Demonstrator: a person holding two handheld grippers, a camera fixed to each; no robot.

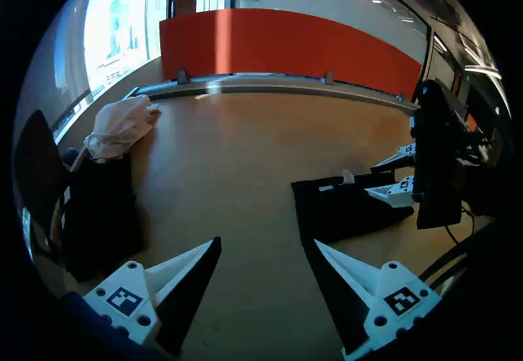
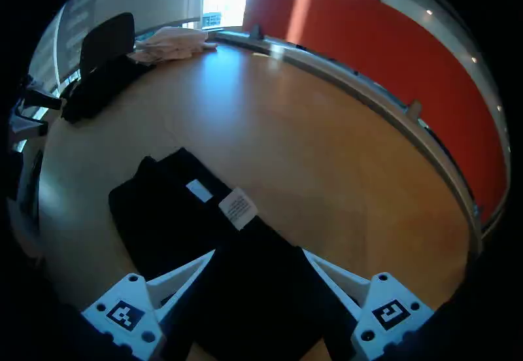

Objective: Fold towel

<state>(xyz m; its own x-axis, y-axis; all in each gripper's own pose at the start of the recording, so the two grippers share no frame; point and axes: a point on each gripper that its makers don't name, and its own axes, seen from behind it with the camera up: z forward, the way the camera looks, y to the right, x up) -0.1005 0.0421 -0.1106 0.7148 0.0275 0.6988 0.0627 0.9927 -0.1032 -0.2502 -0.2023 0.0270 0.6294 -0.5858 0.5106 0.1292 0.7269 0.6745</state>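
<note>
Found the black cloth towel (image 2: 176, 217) lying in loose layers on the tan wooden worktop (image 2: 314, 145), lower centre of the right gripper view, between the wide-spread jaws of the right gripper (image 2: 258, 252), unpinched. Saw the left gripper (image 1: 266, 241) agape too, holding nothing. Judged folding begun, not yet squared.

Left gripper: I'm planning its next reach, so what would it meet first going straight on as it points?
The left gripper would likely meet bare wooden table first; the black towel lies just right of that line. Depth is unclear.
</note>
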